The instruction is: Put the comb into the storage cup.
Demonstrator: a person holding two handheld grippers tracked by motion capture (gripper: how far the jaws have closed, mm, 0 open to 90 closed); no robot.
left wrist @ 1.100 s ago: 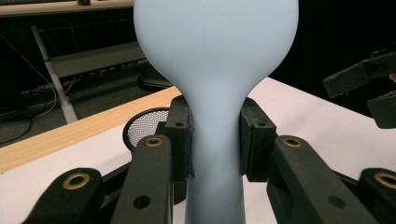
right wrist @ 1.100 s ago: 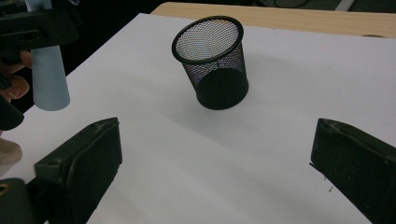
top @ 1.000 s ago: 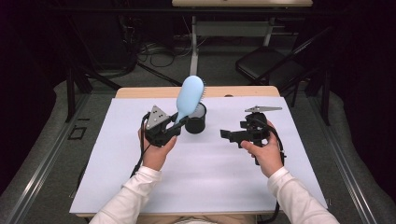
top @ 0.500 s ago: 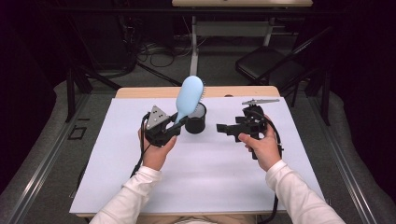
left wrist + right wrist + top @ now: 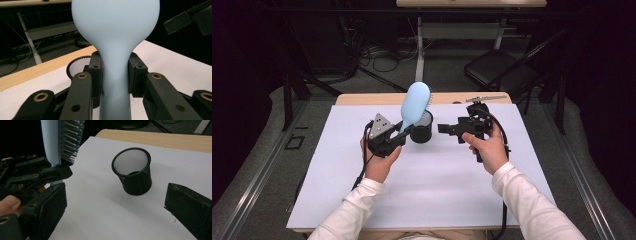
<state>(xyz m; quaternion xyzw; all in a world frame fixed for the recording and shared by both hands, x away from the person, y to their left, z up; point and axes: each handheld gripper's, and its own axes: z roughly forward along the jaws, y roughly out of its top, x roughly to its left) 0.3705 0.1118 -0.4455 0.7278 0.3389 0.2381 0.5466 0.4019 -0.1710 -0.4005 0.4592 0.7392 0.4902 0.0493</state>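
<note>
Two grippers: each is held in one of the person's hands above a table covered with a white sheet.
Writing: no brand, label or lettering can be read on the brush, the cup or the grippers.
Left gripper: it is clamped on the neck of a light blue hairbrush, the two black pads pressing the handle from either side just below where the head widens.
Left hand: it wraps the gripper body from below, the forearm in a white sleeve coming in from the bottom of the high view; the gripper points forward and up.
Hairbrush: it stands nearly upright, tilted slightly, off the table, with its smooth back towards the person and its bristles facing the right gripper's side.
Cup: a black mesh cup stands upright on the white sheet just beyond and beside the left gripper; its open mouth is wider than its base.
Right gripper: its jaws stand wide apart with nothing between them, aimed sideways at the cup and the brush.
Right hand: it grips the body from below and behind, raised off the sheet, with a cable trailing down past the wrist.
</note>
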